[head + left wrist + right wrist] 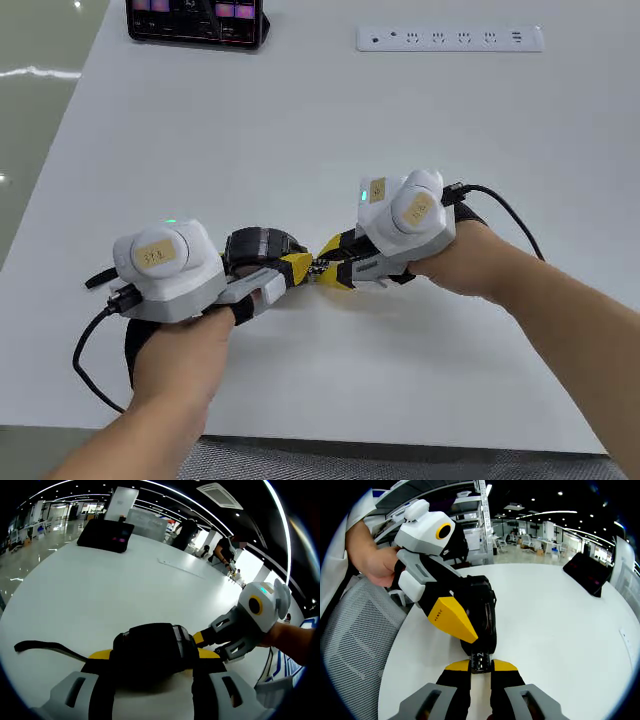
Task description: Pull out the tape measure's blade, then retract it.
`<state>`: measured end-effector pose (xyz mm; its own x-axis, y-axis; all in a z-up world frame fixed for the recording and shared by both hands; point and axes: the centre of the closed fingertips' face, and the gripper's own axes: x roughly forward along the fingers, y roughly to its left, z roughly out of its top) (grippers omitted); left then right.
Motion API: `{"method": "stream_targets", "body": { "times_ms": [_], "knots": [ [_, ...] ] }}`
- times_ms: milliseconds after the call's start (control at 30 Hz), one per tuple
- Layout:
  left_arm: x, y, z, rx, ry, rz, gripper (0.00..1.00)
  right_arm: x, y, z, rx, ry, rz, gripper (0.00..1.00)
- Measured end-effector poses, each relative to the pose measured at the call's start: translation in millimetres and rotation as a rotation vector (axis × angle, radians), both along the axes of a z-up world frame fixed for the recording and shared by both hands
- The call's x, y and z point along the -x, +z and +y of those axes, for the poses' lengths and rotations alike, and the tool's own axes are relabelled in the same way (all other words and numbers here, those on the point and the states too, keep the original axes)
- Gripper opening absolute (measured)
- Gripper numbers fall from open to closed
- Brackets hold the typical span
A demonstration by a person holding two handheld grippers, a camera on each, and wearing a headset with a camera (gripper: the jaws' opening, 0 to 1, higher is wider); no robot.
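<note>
The left gripper (154,656) clamps the black tape measure (258,245), which rests on the white table (300,130). Immediately to its right, the right gripper (338,272) is closed on the tip of the blade (480,659). A short length of it is exposed.

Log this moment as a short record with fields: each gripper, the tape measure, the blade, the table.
left gripper: shut on the black tape measure
right gripper: shut on the blade tip
blade: barely out of the case
table: white; power strip and dark screen at the far side
</note>
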<state>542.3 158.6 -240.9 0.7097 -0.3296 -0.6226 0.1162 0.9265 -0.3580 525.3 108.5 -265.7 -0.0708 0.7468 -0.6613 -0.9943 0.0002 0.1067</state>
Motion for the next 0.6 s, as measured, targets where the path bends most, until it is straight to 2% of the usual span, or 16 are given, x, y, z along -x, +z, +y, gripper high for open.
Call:
{"method": "stream_targets", "body": {
  "times_ms": [600],
  "knots": [
    [-0.1,0.3,0.7,-0.002,0.0,0.0,0.58,-0.6,0.1,6.4,-0.008,0.006,0.003,0.11]
  ]
}}
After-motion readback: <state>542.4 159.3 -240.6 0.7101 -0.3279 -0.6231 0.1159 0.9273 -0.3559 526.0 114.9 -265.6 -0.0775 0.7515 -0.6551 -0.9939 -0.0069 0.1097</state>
